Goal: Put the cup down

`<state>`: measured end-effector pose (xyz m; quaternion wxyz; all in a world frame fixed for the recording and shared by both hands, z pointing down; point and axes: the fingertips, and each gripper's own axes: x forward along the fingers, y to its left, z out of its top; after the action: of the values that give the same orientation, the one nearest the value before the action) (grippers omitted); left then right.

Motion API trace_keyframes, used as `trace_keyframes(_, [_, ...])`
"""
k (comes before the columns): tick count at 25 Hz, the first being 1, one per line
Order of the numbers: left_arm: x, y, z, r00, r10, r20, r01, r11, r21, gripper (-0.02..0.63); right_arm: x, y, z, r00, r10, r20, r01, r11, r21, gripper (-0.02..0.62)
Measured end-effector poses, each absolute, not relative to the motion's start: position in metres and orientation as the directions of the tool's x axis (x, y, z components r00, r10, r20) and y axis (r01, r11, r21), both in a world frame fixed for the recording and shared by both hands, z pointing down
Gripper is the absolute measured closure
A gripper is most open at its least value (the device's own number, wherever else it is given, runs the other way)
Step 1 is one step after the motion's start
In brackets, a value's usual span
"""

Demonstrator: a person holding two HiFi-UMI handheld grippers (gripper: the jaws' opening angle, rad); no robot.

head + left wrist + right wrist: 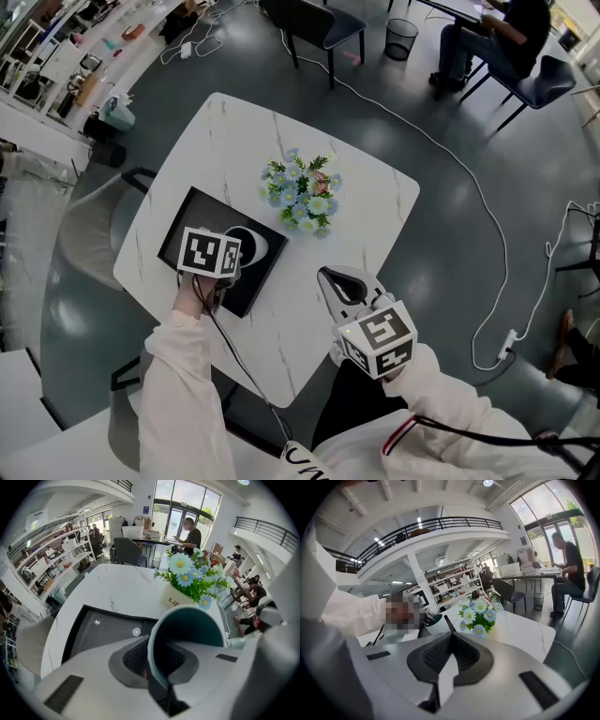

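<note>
My left gripper [234, 253] is shut on the rim of a white cup with a teal inside [251, 246], holding it over the black tray [186, 230] on the white table. In the left gripper view the cup [190, 627] lies tilted, its mouth facing the camera, one pad inside and one outside the wall, and the tray [101, 630] lies below. My right gripper [328, 277] hovers over the table's near edge, shut with nothing between its jaws [450, 637]. From the right gripper view the cup [436, 623] shows beside the person's sleeve.
A pot of blue and white flowers [302, 192] stands mid-table, just beyond the tray. A grey chair [89, 230] sits at the table's left. A white cable [469, 187] runs across the floor. A person sits at a far desk [487, 37].
</note>
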<state>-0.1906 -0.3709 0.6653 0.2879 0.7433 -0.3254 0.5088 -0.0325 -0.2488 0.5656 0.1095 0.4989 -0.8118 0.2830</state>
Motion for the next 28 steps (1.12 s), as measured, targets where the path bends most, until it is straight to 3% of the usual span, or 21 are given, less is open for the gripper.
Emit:
trace_keyframes(23, [-0.1887,-0.3691,0.6580,0.246,-0.167,0.955,-0.754,-0.653,0.080,0.561,-0.0324,-0.2437,0.5690,-0.483,-0.743,0.463,-0.867,0.333,-0.371,0.591])
trace_keyframes(28, [-0.1909,-0.3675,0.6562,0.239,-0.166,0.957,-0.757,-0.648,0.077,0.522,-0.0308,-0.2422,0.5673,-0.485,-0.743,0.461,-0.865,0.333,-0.375,0.591])
